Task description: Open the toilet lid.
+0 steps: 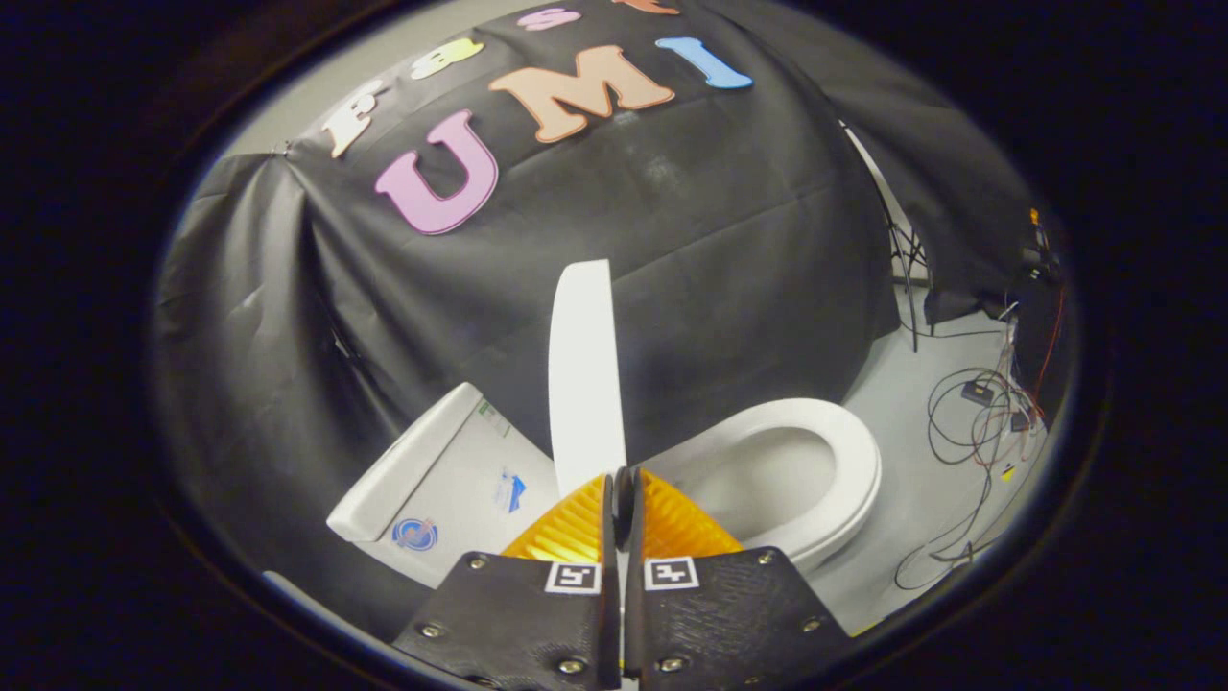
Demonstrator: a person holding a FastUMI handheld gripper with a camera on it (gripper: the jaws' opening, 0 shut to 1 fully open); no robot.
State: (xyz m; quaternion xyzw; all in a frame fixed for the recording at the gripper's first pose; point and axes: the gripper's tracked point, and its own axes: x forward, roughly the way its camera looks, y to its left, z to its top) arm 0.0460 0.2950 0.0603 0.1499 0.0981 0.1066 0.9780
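The white toilet lid stands raised, nearly upright, and I see it edge-on just beyond my fingertips. To its right the white seat ring lies flat around the open bowl. My gripper is shut, its fingers pressed together with nothing visible between them. The fingertips sit at the lid's lower end, slightly right of it; whether they touch it I cannot tell. The lid's hinge is hidden behind the fingers.
The white tank, with stickers on top, lies left of the lid against the black cloth wall. Loose cables sprawl on the grey floor right of the bowl, near a thin stand.
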